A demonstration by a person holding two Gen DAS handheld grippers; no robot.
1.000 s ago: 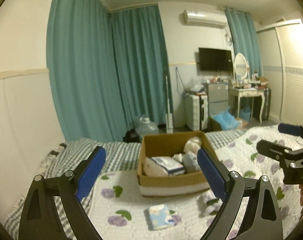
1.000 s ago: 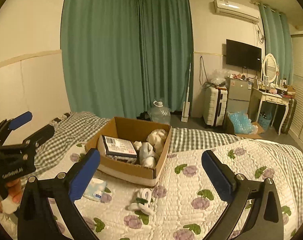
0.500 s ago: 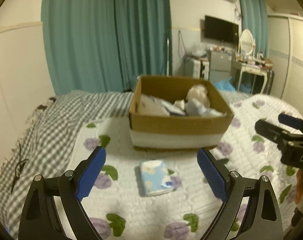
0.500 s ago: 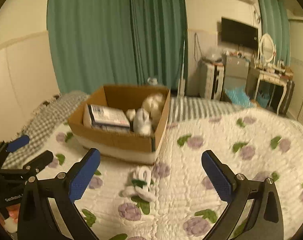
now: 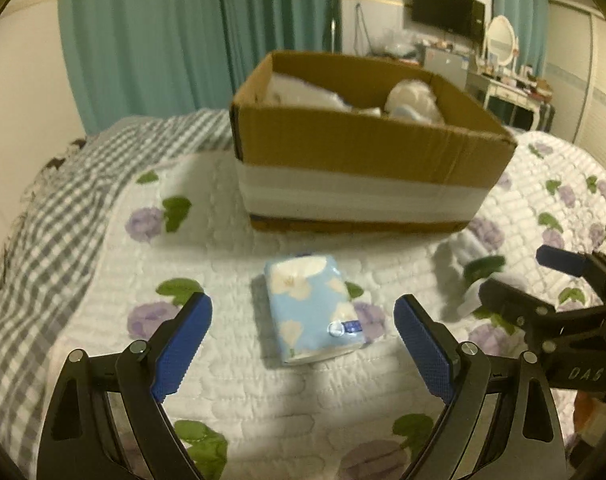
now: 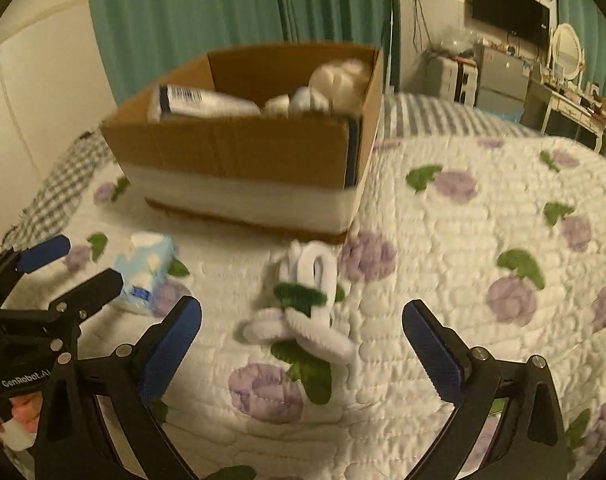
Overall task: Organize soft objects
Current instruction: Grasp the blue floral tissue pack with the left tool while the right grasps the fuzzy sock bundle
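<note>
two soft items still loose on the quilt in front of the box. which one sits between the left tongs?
The blue floral tissue pack, lying flat between the open left tongs. The white fuzzy loop toy with green trim lies further right, in front of the open right tongs.

right gripper [image 6: 302, 344] — I am holding my jaws wide apart over the quilt [image 6: 483, 264] | white fuzzy toy [image 6: 303, 304] is lying between my fingers, near the cardboard box [image 6: 243, 160] | tissue pack [image 6: 145, 268] is sitting by my left gripper [image 6: 69, 266]

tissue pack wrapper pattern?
Soft tissue pack: light blue with white flowers; clearest in left wrist view.
</note>
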